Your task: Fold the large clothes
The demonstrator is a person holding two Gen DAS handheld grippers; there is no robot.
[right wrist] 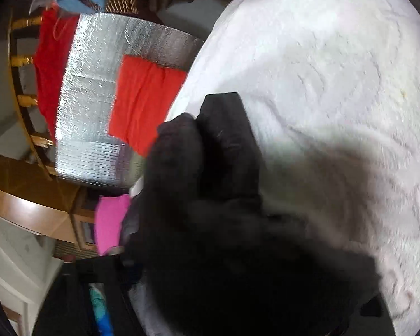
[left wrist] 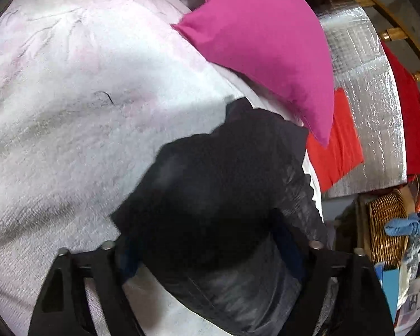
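A black garment [left wrist: 221,184] lies bunched on the white fluffy blanket [left wrist: 78,128]. My left gripper [left wrist: 211,242] stands wide over it, one finger on each side, and the cloth fills the gap between them. In the right wrist view the same black garment [right wrist: 210,224] covers the lower middle, with a flat dark strip reaching up the blanket [right wrist: 336,84]. My right gripper [right wrist: 238,296] is almost lost in the dark, blurred cloth. Only its frame shows at the bottom corners, so the pads' contact cannot be made out.
A pink pillow [left wrist: 263,47] rests on the blanket just beyond the garment. Past the bed's edge a silver foil sheet [left wrist: 366,98] carries a red cloth [left wrist: 336,145]. A wicker basket [left wrist: 386,229], wooden rails [left wrist: 378,2] and clutter stand at the right.
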